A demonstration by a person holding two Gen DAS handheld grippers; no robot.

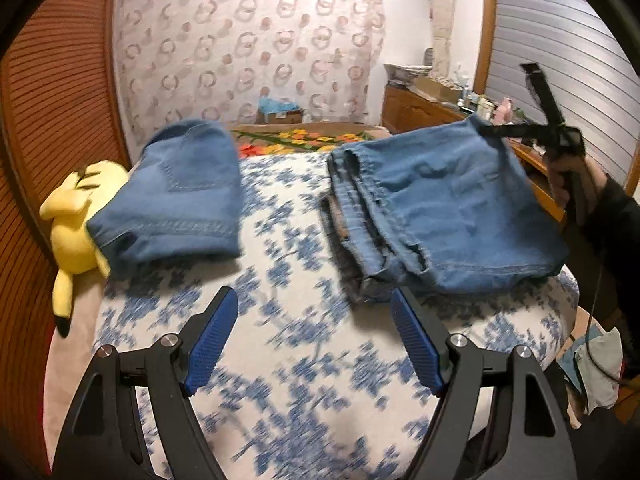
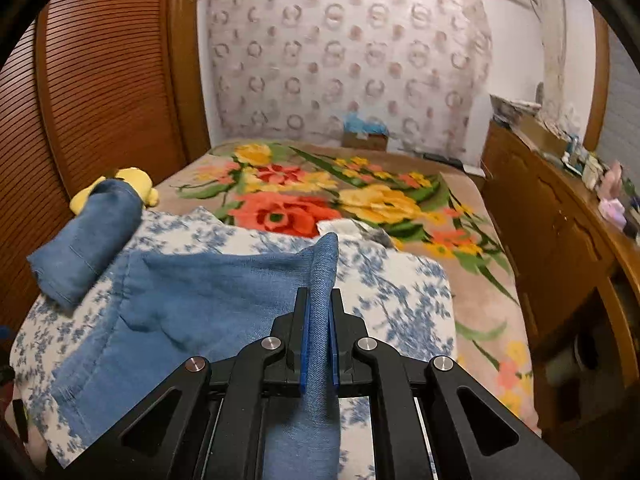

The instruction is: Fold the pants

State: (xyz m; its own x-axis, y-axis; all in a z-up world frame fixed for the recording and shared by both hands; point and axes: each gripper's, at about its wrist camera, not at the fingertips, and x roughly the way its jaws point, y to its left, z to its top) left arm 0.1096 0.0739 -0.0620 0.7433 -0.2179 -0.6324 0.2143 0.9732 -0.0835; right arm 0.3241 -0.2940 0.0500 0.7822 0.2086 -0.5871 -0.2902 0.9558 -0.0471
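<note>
Right wrist view: your right gripper [image 2: 319, 320] pinches a denim fold of the pants [image 2: 208, 296], lifted off the blue-flowered quilt [image 2: 400, 292]. Your left gripper [image 1: 314, 336] is spread wide, holding nothing, above the quilt.

The yellow plush toy [image 2: 134, 186] is half hidden behind folded jeans [image 2: 86, 240]. Dresser clutter [image 2: 600, 184], far right, is blurred beyond telling.

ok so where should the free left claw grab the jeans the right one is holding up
The near hem corner of the jeans, coming in low from the front. The right claw pinches the far corner, so the near edge sags on the quilt, facing the open left claw.
</note>
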